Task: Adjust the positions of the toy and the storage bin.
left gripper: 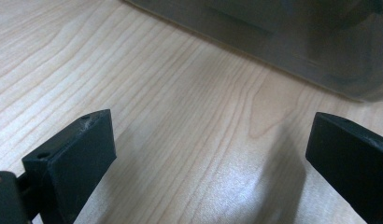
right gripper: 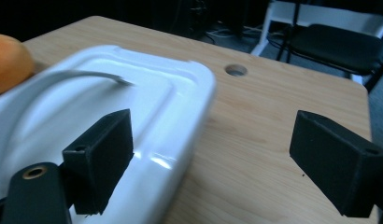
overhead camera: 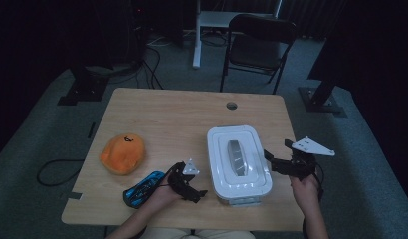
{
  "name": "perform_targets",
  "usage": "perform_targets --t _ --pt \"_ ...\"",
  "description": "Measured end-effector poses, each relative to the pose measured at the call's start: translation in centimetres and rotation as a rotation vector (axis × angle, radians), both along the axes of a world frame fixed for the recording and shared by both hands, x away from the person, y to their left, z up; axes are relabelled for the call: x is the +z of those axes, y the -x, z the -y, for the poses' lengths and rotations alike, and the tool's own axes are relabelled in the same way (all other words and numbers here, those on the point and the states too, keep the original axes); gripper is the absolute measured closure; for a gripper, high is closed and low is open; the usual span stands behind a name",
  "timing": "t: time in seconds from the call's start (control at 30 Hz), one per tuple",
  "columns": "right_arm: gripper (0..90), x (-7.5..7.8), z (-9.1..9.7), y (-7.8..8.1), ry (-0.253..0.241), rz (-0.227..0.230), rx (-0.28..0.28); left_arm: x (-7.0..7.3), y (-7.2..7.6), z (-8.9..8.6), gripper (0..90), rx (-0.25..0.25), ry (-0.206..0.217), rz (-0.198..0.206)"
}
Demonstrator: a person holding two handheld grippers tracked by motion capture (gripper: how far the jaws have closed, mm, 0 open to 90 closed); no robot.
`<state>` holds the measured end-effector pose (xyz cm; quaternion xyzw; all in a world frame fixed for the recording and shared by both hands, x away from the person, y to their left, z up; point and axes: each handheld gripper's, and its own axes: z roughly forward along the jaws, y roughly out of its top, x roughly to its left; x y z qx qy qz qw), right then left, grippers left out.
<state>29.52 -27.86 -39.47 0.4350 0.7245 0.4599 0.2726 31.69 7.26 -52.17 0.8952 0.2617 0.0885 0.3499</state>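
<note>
A white box with a lid (overhead camera: 238, 162) stands on the wooden table (overhead camera: 182, 114), right of centre, and a grey handle (overhead camera: 235, 157) lies along its top. My left gripper (overhead camera: 193, 182) rests low on the table just left of the box, open, with bare wood between its jaws (left gripper: 213, 128). The box's wall (left gripper: 292, 42) lies close ahead of it. My right gripper (overhead camera: 277, 150) hovers at the box's right side, open. Its left jaw is over the lid's edge (right gripper: 180, 107) and its right jaw over the table; the pads press on nothing (right gripper: 213, 126).
An orange plush toy (overhead camera: 123, 153) lies at the table's left, and a blue object (overhead camera: 142, 188) sits by my left hand. A cable hole (overhead camera: 232, 105) is in the far table edge. A black folding chair (overhead camera: 259, 45) stands beyond the table.
</note>
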Motion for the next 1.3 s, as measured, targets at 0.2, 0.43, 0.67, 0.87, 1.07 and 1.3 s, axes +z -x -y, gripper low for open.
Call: perform_targets --t 0.2,0.43,0.67,0.87,1.07,1.3 --pt "12.7 1.3 -2.3 0.9 -0.025 -0.023 0.051 -0.3 0.3 0.1 2.1 -0.015 -0.016 0.043" --pt "11.6 1.6 -4.7 1.5 -0.040 -0.058 0.160 -0.3 0.5 0.2 2.1 -0.004 -0.013 0.045" --pt "14.9 0.5 -7.1 1.8 0.031 -0.147 0.175 -0.3 0.6 0.2 2.1 0.005 -0.016 0.044" --pt "28.9 -0.4 -8.1 2.4 0.046 -0.177 0.151 -0.3 0.6 0.2 2.1 0.005 -0.016 0.043" --pt "43.0 -0.4 -8.7 2.8 0.081 -0.147 0.135 -0.3 0.6 0.2 2.1 0.010 -0.014 0.044" --pt "59.0 -0.6 -9.2 3.0 0.092 -0.173 0.160 -0.3 0.6 0.2 2.1 0.013 -0.011 0.044"
